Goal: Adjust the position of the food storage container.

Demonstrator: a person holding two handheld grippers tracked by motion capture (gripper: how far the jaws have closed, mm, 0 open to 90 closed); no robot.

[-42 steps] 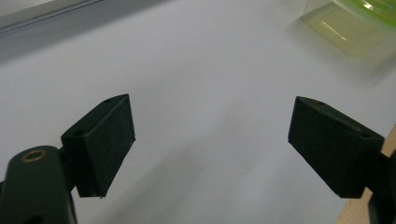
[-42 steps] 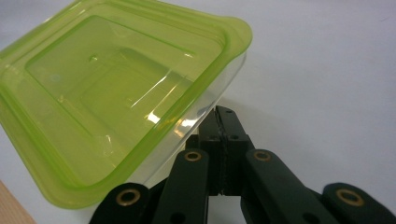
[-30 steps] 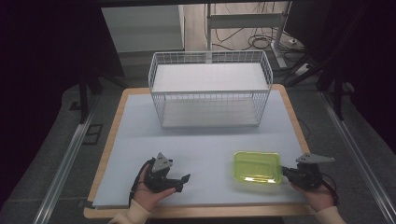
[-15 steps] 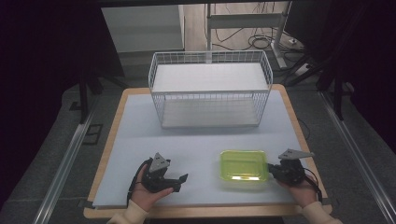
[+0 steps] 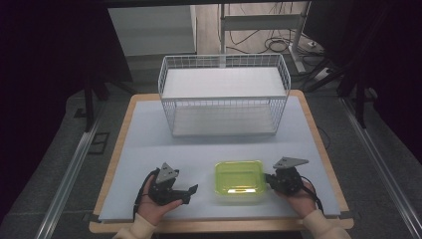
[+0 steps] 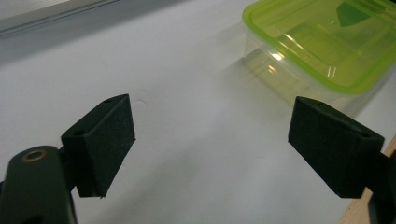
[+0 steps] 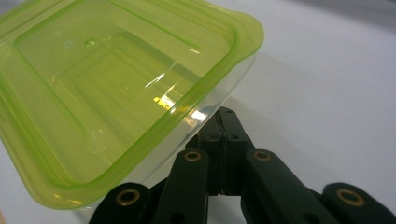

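The right gripper [image 5: 272, 180] is held in the person's right hand [image 5: 298, 195] near the front right of the table, and in the right gripper view its jaws are seen pressed together with no gap, their tips set against the clear side wall of the container just under the lid's rim; nothing is seen clamped between them. The left gripper [image 5: 188, 191] is held in the left hand [image 5: 155, 208] near the front left, its jaws spread wide with only bare table surface between them, well seen in the left gripper view. The clear plastic container [image 5: 239, 180] with a translucent green lid [image 7: 116, 93] is placed on the pale blue table top [image 5: 149, 139] between the two grippers, just beside the right one and apart from the left; the lid is seated on it. Farther back, at the middle of the table, a white wire basket [image 5: 224, 94] is stood, well apart from the container and both grippers
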